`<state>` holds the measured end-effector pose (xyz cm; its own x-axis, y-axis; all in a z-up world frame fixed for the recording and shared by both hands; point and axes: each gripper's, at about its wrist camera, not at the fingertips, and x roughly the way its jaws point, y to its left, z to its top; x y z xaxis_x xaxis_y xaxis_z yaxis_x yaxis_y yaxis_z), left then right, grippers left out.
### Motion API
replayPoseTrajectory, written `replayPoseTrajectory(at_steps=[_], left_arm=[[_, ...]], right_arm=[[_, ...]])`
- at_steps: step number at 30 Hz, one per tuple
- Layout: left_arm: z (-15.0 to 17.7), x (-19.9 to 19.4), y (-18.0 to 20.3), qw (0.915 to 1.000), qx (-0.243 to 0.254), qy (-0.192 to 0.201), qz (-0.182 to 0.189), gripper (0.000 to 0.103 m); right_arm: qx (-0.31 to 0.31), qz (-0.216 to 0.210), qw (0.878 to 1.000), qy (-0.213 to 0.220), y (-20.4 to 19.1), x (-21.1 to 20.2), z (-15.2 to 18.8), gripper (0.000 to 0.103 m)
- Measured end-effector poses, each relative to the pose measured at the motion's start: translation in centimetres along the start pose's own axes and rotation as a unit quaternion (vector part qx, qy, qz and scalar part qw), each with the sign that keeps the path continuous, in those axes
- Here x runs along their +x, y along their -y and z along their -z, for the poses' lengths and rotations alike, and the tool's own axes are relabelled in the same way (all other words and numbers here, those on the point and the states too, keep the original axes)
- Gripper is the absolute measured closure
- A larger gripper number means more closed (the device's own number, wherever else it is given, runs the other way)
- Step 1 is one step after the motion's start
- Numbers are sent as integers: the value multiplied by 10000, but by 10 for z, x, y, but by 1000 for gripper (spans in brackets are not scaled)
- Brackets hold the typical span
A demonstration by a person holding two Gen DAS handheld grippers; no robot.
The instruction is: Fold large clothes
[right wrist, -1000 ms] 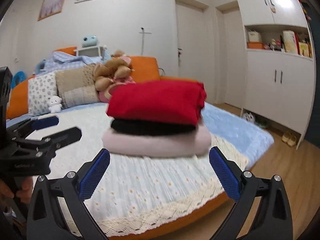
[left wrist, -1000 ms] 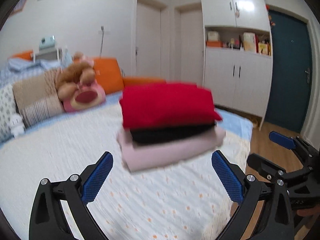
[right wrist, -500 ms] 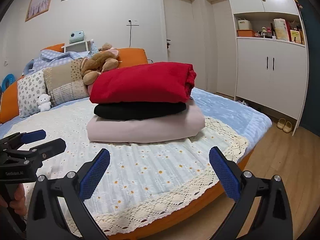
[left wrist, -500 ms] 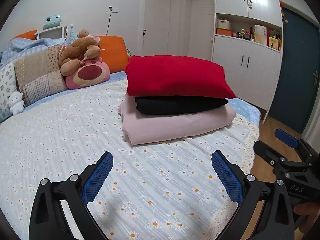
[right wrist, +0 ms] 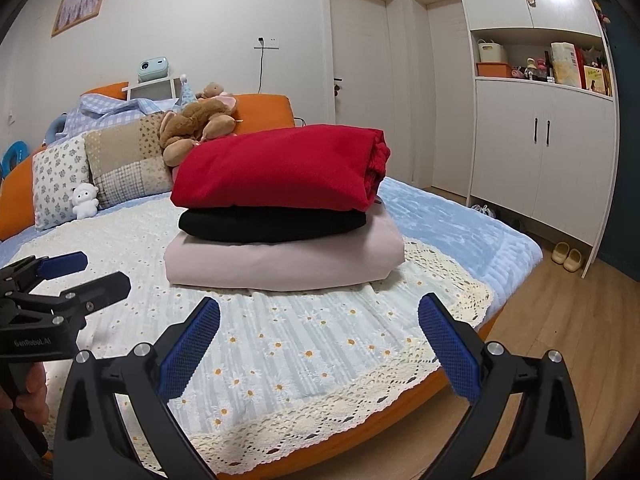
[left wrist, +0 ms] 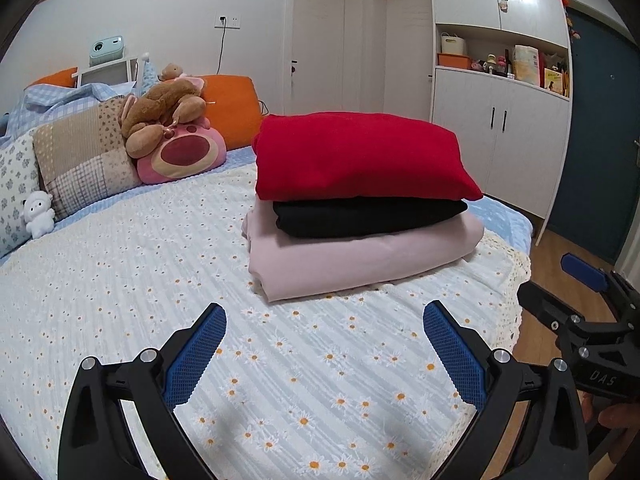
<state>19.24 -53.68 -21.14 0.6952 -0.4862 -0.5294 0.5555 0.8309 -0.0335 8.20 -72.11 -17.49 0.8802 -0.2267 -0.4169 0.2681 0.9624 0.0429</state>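
A stack of three folded clothes sits on the bed: a red garment (left wrist: pixel 360 156) on top, a black one (left wrist: pixel 368 216) in the middle, a pink one (left wrist: pixel 360 260) at the bottom. It also shows in the right wrist view: the red garment (right wrist: pixel 280 168), the black one (right wrist: pixel 272 224), the pink one (right wrist: pixel 280 264). My left gripper (left wrist: pixel 324 320) is open and empty, short of the stack above the daisy bedspread (left wrist: pixel 160 280). My right gripper (right wrist: pixel 320 316) is open and empty near the bed's edge. Each gripper shows in the other's view, the right gripper (left wrist: pixel 576 280) and the left gripper (right wrist: pixel 68 272).
Pillows (left wrist: pixel 80 156) and plush toys (left wrist: pixel 172 140) lie at the bed's head. A white wardrobe (left wrist: pixel 500 120) with a shelf stands at the right, next to a dark blue door (left wrist: pixel 596 140). Slippers (right wrist: pixel 566 256) sit on the wood floor (right wrist: pixel 560 320).
Both grippers have pulled back a little and steadied; the stack is sharp now and sits still on the bed. Both stay open.
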Motion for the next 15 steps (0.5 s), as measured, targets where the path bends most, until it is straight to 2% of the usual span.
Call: replayPoseTrajectory(at_steps=[15], left_arm=[[0,5,8,10000,31,-29,45,3]], right_arm=[[-9,-16,10000,-78,1,2,4,5]])
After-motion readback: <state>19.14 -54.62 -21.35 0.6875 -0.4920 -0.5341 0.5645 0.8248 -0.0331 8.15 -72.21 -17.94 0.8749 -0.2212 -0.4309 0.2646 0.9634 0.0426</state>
